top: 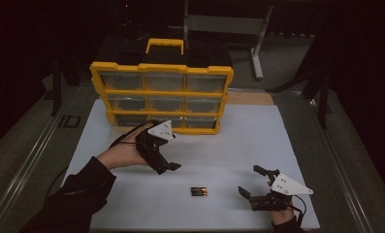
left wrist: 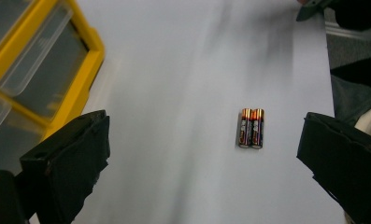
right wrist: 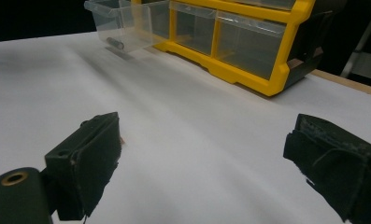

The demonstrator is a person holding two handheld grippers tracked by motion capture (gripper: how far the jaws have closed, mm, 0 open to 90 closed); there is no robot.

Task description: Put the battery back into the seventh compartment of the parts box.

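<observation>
Two AA batteries (top: pixel 199 191) lie side by side on the white mat (top: pixel 238 141), near its front edge. My left gripper (top: pixel 167 167) hovers just left of and behind them, in front of the yellow organizer (top: pixel 162 92). In the left gripper view the batteries (left wrist: pixel 252 128) lie ahead between its wide-apart jaws, so the left gripper (left wrist: pixel 204 156) is open and empty. My right gripper (top: pixel 248 179) sits to the right of the batteries, jaws spread. The right gripper (right wrist: pixel 211 161) is open with nothing between its fingers.
The organizer (right wrist: pixel 248 32) has three rows of clear drawers. One bottom drawer (right wrist: pixel 122 21) is pulled out, with a small dark cylinder (right wrist: pixel 114 43) inside. A metal frame (top: pixel 258 34) stands behind the table. Bare mat lies between the grippers and the organizer.
</observation>
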